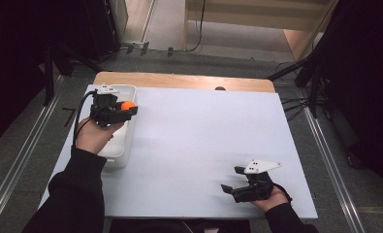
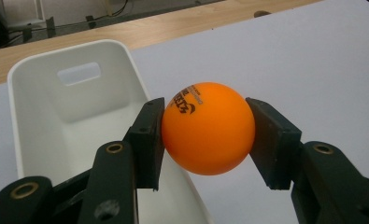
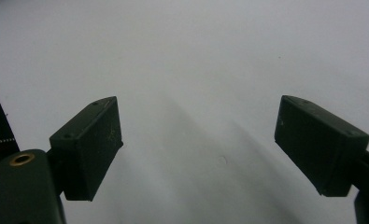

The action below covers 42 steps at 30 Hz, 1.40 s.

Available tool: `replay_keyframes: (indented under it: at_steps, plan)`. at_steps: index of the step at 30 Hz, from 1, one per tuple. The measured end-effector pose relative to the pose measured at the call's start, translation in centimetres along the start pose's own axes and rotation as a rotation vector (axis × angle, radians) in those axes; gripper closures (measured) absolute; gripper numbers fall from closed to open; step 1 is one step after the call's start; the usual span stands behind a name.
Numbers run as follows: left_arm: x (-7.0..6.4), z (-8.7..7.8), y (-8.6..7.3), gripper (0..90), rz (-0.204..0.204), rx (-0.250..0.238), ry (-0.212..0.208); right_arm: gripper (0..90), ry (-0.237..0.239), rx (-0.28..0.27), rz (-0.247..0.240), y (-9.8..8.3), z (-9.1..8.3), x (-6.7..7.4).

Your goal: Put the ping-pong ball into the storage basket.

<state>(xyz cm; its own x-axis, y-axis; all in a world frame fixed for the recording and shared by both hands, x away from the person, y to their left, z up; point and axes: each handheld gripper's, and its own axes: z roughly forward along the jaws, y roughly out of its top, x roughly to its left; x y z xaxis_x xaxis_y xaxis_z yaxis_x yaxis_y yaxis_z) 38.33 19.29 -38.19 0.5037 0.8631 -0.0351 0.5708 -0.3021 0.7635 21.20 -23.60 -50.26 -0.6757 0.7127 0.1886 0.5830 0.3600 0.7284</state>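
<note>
- High view: the left gripper [image 1: 123,109] is holding an orange ball [image 1: 127,105] over the white bin's [image 1: 116,150] right rim; the right gripper [image 1: 230,179] is resting on the worktop [image 1: 199,141], jaws spread.
- Left gripper view: both jaws are pinching the ball [image 2: 208,128] — above the bin's [image 2: 32,121] edge.
- Right gripper view: the jaws are gaping wide, gripping nothing.

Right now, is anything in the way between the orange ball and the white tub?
Nothing visible is. The left gripper holds the orange ball at the white tub's near rim, partly over its edge. The inside of the tub looks bare, so the ball has a free way down into it.
</note>
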Motion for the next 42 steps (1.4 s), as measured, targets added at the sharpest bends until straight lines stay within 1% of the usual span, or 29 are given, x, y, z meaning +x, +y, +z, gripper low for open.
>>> replay_keyframes:
  at_steps: [1,3,4,7,9,12,15,16,19,20,22,24,28,35,38,39,40,42]
  plan:
    - [0.1,0.0,0.0,50.8,0.004,0.004,0.009,13.5,0.004,0.001,0.000,0.0,0.0,0.0]
    - [0.3,0.0,0.0,50.8,-0.016,0.000,-0.001,13.5,0.003,0.003,0.003,0.0,0.0,0.1]
    - [0.5,0.0,-0.1,50.8,-0.023,0.000,0.005,13.5,0.001,0.004,0.001,0.0,0.0,0.1]
    - [0.8,0.0,-0.1,50.8,-0.028,0.001,0.007,13.5,0.002,0.004,0.002,0.0,0.0,0.1]
    - [1.0,-0.1,-0.1,50.7,-0.038,0.000,0.011,13.5,0.006,0.003,0.005,0.0,0.0,0.1]
    - [1.5,-0.2,-0.2,50.8,-0.047,-0.004,0.015,13.5,0.004,-0.002,-0.003,0.0,0.0,0.0]
    - [1.9,-0.2,-0.2,50.7,-0.062,-0.004,0.027,13.4,0.006,-0.002,0.007,0.0,-0.1,0.0]
    - [2.1,-0.2,-0.3,50.7,-0.062,-0.004,0.041,13.4,0.004,-0.002,0.007,0.0,-0.1,0.0]
    - [2.4,-0.2,-0.4,50.7,-0.069,0.001,0.047,13.5,0.004,-0.001,0.007,0.0,-0.1,0.0]
    - [2.5,-0.2,-0.4,50.7,-0.080,-0.001,0.040,13.5,0.004,-0.001,0.006,0.0,-0.1,0.0]
    - [2.7,-0.2,-0.4,50.7,-0.096,-0.010,0.047,13.5,0.004,-0.001,0.006,0.0,-0.1,0.0]
    - [2.7,-0.3,-0.4,50.7,-0.102,-0.002,0.049,13.4,0.004,0.000,0.006,0.0,-0.1,0.0]
    - [2.9,0.2,-0.6,50.7,-0.106,0.008,0.063,13.5,0.004,-0.001,0.005,0.0,-0.1,0.0]
    - [2.8,0.7,-0.8,50.6,-0.107,0.008,0.073,13.5,0.004,-0.003,0.000,-0.1,-0.1,-0.1]
    - [3.1,1.0,-1.0,50.6,-0.116,0.013,0.078,13.5,0.004,-0.003,-0.001,0.0,-0.1,0.0]
    - [3.3,1.1,-1.1,50.6,-0.119,0.025,0.084,13.5,0.004,-0.003,-0.001,0.0,-0.2,0.0]
    - [3.3,1.2,-1.1,50.6,-0.126,0.023,0.083,13.5,0.004,-0.003,-0.001,0.0,-0.1,0.0]
    - [3.3,1.2,-1.1,50.6,-0.125,0.029,0.084,13.5,0.004,-0.002,-0.002,-0.1,-0.1,0.0]
